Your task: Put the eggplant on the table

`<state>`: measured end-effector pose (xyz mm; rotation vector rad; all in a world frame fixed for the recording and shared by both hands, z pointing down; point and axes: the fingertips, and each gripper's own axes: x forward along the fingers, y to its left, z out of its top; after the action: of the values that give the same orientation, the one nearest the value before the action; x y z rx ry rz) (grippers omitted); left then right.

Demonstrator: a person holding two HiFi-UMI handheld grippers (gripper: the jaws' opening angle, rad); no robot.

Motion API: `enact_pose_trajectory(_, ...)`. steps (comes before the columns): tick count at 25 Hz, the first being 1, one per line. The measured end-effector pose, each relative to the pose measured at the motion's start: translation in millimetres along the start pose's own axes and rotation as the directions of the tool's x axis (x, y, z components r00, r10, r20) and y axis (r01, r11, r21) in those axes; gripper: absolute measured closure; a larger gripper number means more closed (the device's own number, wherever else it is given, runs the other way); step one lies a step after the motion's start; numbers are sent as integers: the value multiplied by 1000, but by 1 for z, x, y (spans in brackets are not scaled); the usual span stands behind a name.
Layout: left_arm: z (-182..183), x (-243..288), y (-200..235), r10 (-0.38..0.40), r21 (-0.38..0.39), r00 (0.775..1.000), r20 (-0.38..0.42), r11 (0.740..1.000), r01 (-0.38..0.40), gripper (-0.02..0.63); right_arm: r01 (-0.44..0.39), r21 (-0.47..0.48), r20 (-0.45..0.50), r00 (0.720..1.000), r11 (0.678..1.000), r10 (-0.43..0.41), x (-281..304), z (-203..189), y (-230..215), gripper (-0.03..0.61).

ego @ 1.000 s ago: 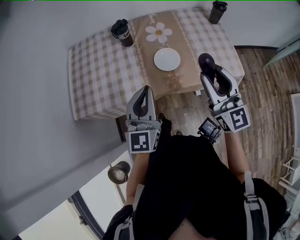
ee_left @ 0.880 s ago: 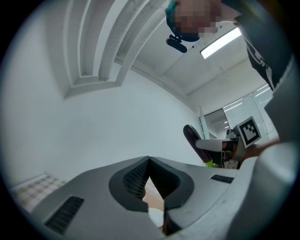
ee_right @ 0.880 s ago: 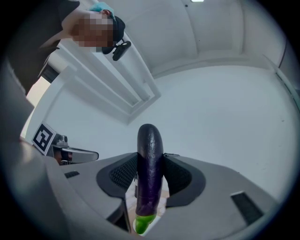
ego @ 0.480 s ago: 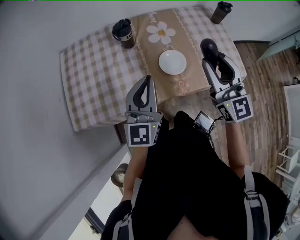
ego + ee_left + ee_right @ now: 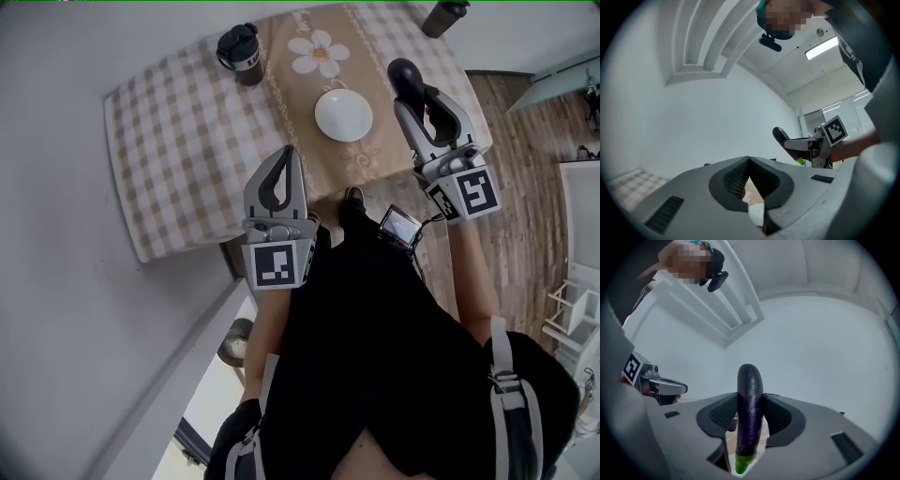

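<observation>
- We note the right gripper [image 5: 750, 401] has its ribbed pads [image 5: 780, 414] pinched on the eggplant [image 5: 749, 380], one pad on each side of its middle. The jaws stand wide to take its girth.
- The eggplant's dark purple rounded end sticks out past the fingertips. Its green stem end [image 5: 742, 466] points back toward the gripper body.
- We see the left gripper [image 5: 749, 160] with its fingertips pressed together and nothing between them.
- In the head view the eggplant is clamped in the right jaws, not lying on the table [image 5: 178, 141]. It overlies the checked cloth near the table's right edge.
- Just left of the right fingertips sits a white plate [image 5: 343, 114] on a beige runner [image 5: 323, 56] printed with daisies.
- Ahead of the left fingertips and slightly left stands a black cup [image 5: 239, 54]. A second dark cup [image 5: 441, 17] stands beyond the right fingertips at the far corner.
- To the right of the right gripper we see wooden floor [image 5: 520, 187].
</observation>
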<state>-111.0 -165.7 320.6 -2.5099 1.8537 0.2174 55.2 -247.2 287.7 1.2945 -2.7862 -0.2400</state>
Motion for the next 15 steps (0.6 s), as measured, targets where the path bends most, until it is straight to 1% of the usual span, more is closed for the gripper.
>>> enact_pose_trajectory(4, -8, -1, -2, 2, 8, 1000, -3, 1000, -2, 604, -15, -2, -22, 1000, 1000, 15, 9, -17, 1, 397)
enact_pose_trajectory(8, -11, 3, -1, 1, 7, 1000, -3, 1000, -1, 604, -31, -1, -65, 997, 1000, 31, 20, -35, 1, 397)
enact_pose_trajectory(15, -20, 3, 2, 12, 15, 1000, -28, 1000, -11, 604, -55, 19, -133, 990, 998, 57, 32, -75, 4, 397)
